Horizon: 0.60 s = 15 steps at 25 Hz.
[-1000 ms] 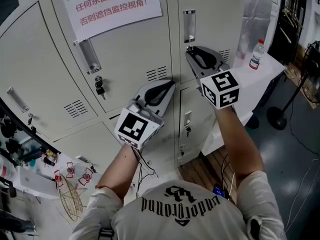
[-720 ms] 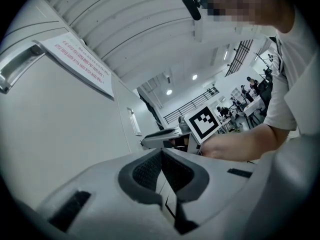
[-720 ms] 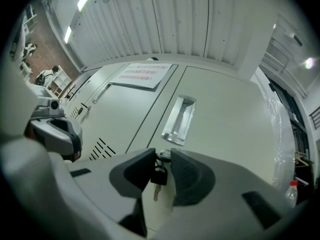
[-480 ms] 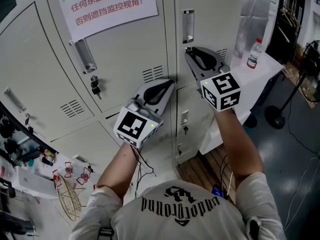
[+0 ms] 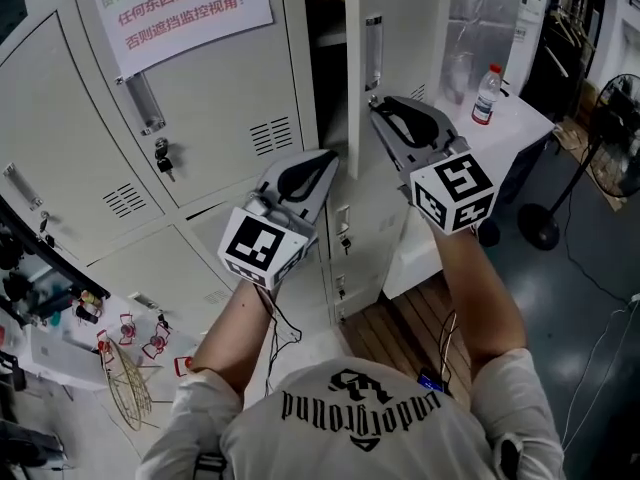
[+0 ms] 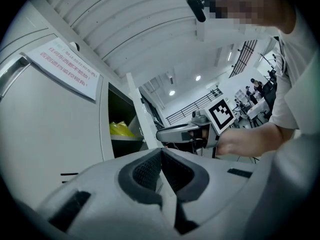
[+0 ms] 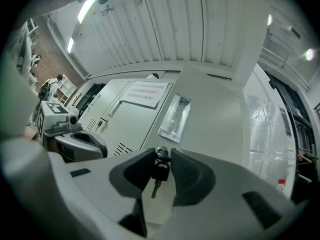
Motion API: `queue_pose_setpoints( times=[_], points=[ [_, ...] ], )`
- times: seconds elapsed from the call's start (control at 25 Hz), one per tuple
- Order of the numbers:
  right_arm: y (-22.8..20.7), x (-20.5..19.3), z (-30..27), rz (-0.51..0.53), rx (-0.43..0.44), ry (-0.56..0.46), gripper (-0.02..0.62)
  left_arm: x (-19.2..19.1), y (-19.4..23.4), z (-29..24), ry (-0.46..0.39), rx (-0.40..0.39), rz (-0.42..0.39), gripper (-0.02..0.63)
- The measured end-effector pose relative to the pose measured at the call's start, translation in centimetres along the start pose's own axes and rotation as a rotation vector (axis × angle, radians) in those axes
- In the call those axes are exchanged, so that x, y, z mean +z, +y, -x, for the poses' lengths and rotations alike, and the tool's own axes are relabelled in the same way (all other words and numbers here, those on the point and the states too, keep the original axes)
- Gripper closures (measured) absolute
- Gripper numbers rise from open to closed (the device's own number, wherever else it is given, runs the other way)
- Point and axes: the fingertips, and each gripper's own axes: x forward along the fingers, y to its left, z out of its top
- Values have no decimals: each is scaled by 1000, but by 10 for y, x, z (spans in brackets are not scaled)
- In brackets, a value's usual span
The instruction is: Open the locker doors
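Nearest are two bare forearms, each hand carrying one grey two-jaw gripper topped by a marker cube. The left gripper (image 5: 332,157) has its jaws closed together with nothing between them. In the head view it sits low, just beside the free edge of the open cream metal locker door (image 5: 405,28); whether it touches that edge cannot be told. The right gripper (image 7: 162,155) is at that door's lock. Its pads press on the top of one small silver key with a black head (image 7: 159,172), which sits in the lock and hangs down between the jaws. Those jaws have just eased slightly wider.

The open door is one of three upper doors in view, with lower doors beneath. It stands ajar, leaving a dark gap (image 5: 325,28) on its left, and one recessed metal handle (image 7: 175,116) lies above the lock. One yellow bundle (image 6: 122,129) rests on the shelf inside. The closed middle door (image 5: 220,98) bears one white paper notice (image 5: 180,8). Farther right, one clear plastic bottle with a red cap (image 5: 487,93) stands on a white table (image 5: 520,133).
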Motion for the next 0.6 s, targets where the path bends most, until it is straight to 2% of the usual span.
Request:
queue_pose_setpoints(
  times=[0.28, 0.6],
  points=[
    [-28, 3, 61, -17, -16, 2, 483, 8, -45, -25, -10, -26, 13, 598],
    [-87, -9, 126, -32, -124, 27, 476, 16, -87, -54, -30, -66, 26, 598]
  ],
)
